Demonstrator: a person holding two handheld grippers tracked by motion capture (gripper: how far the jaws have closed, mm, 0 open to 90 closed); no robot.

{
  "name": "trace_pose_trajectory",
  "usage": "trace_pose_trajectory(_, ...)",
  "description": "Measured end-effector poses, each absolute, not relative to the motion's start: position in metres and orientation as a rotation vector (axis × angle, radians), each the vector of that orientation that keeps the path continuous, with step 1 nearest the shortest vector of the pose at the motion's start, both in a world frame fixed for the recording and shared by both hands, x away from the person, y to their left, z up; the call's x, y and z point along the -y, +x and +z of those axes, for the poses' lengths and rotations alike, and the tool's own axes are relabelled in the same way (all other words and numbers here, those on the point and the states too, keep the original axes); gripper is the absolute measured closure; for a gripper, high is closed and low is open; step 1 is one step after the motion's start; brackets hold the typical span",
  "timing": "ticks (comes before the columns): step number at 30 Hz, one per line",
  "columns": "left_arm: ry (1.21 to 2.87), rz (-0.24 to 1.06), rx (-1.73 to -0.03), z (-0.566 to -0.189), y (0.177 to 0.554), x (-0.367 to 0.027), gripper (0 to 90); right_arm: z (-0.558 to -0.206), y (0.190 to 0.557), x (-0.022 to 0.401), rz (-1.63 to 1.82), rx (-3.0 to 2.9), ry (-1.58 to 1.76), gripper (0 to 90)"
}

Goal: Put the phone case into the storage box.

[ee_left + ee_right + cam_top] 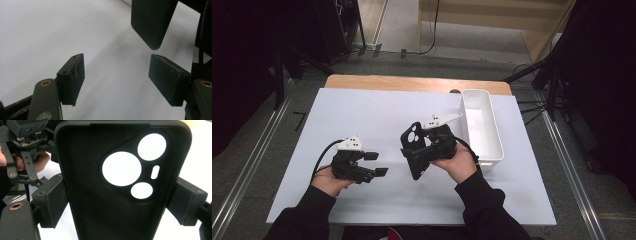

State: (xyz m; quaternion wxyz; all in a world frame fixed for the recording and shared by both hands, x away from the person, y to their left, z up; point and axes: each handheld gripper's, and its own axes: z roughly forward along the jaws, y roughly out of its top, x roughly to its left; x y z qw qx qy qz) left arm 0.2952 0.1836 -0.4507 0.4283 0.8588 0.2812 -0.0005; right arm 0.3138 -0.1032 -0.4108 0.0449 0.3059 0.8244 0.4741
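A black phone case (413,146) with three round camera cutouts stands tilted above the white table (362,115). My right gripper (426,152) is shut on it, the pads (51,200) pressing its two long edges. The right gripper view faces the case's inner side (95,215), with my right gripper (117,205) clamped across its width. My left gripper (378,164) hovers low over the table left of the case, open and empty. In the left gripper view its jaws (117,77) stand apart over bare white table, and a rounded corner of the case (150,22) hangs just beyond them.
A long white bin (482,125) lies along the table's right side, close behind the right hand. A wooden edge (412,82) runs along the far side. The left hand (37,161) shows beyond the case in the right gripper view.
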Motion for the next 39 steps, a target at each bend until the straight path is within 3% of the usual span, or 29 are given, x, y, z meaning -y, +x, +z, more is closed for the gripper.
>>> trace_pose_trajectory(19, 2.168, 0.015, -0.765, -0.46, 0.283, -0.198, 28.6, -0.408, 0.317, 0.114, 1.46, -2.546, 0.95, 11.8)
trace_pose_trajectory(39, 2.127, 0.058, -0.847, -0.459, 0.277, -0.214, 28.6, -0.378, 0.327, 0.138, 1.441, -2.533, 0.981, 11.8)
